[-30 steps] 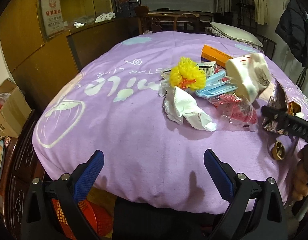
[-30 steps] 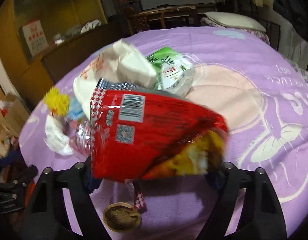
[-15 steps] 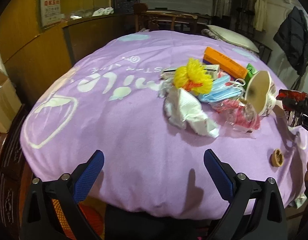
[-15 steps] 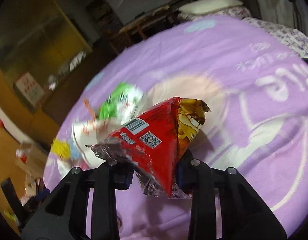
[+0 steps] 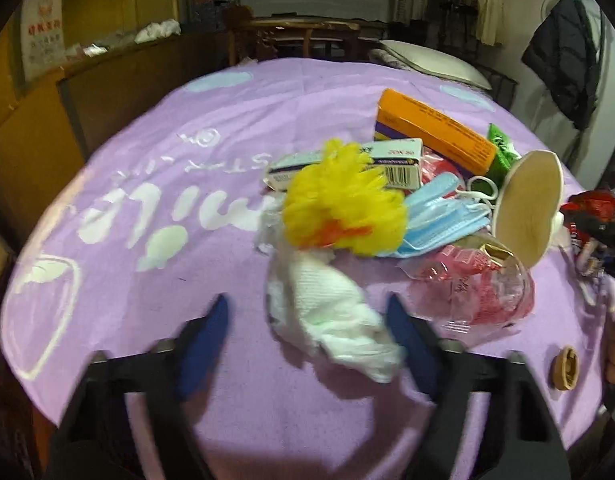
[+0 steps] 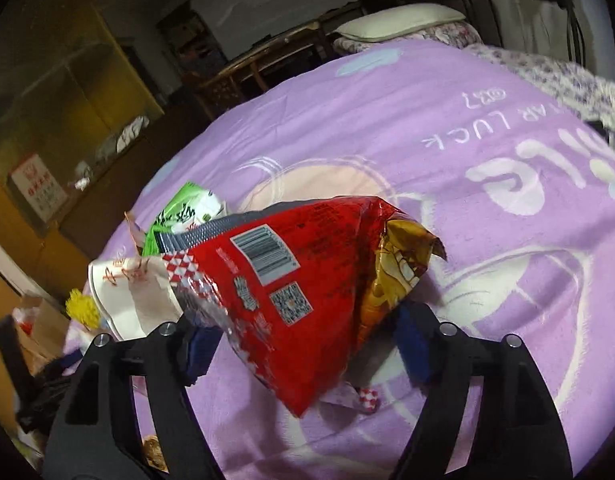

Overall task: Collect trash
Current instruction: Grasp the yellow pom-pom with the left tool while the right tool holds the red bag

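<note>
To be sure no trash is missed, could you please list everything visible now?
purple cloth: one, covers table
yellow pompom: one, pile middle
white tissue: one, between left jaws
face masks: several, blue, beside pompom
orange box: one, pile rear
small carton: one, white, behind pompom
paper bowl: one, white, tipped sideways
clear wrapper: one, red print, beside bowl
green packet: one, beside box
nutshell: one, brown, near edge
red snack bag: one, between right jaws
left gripper: jaws just closing, flanking tissue
right gripper: jaws just opening, grip unclear
</note>
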Available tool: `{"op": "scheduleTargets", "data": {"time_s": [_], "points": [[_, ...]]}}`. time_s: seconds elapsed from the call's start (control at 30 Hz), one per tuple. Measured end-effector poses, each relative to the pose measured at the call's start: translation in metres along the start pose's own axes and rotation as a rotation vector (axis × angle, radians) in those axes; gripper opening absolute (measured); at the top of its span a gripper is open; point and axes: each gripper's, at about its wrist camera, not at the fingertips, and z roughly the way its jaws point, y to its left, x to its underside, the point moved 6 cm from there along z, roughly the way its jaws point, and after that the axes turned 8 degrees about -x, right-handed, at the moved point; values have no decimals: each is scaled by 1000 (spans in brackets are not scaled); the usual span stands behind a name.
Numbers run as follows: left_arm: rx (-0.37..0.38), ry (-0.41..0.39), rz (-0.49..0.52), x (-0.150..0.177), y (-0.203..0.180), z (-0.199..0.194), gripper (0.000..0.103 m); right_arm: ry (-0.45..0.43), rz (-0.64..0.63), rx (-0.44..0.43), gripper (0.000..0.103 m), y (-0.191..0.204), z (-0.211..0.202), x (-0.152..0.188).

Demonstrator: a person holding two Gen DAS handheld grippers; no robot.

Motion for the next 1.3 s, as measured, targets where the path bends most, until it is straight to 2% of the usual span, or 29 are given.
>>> {"op": "scheduleTargets", "data": {"time_s": [0.03,0.13,0.2,0.23,0.27,0.47,0.67,0.7,0.77,0.8,0.83,0.9,1.03,1.07,1.1,1.13,1.17,1.3], "points": [[38,0,-11,0,1,-2,44,1,14,-11,74,-3,1,0],[46,-20,-11,1,7,-19,33,-4,10,-16,73,-2,1,-1],[58,-37,-20,1,13,-34,32,-2,-8,-15,61,3,-1,1],[65,-51,-30,0,19,-47,32,3,-12,-20,48,5,-1,1],[63,-64,-35,-1,24,-57,32,7,-12,-26,40,7,-2,2],[25,-155,-69,-3,63,-124,32,-42,5,-116,37,27,-25,-9],[-7,-171,-105,9,95,-157,31,-98,-67,-190,37,69,-57,-17],[2,-175,-106,12,95,-158,32,-99,-80,-198,37,75,-60,-16],[60,-160,-113,21,83,-155,56,-95,-98,-208,38,87,-62,-15],[76,-155,-115,25,76,-152,76,-90,-106,-213,38,92,-62,-13],[77,-156,-101,30,62,-146,79,-85,-114,-219,38,98,-62,-12],[62,-130,-5,38,31,-126,79,-83,-132,-224,38,105,-64,-11],[63,-109,41,39,13,-86,79,-93,-162,-224,39,113,-69,-9],[41,-100,30,40,17,-74,79,-93,-164,-226,39,113,-69,-9],[20,-70,4,43,23,-61,73,-92,-163,-225,39,114,-69,-9],[41,-31,-28,47,27,-51,65,-89,-159,-222,39,112,-68,-9],[65,-22,-41,48,29,-50,65,-87,-155,-226,39,110,-68,-8],[45,-88,-22,37,30,-61,67,-57,-120,-238,39,99,-57,-5]]}}
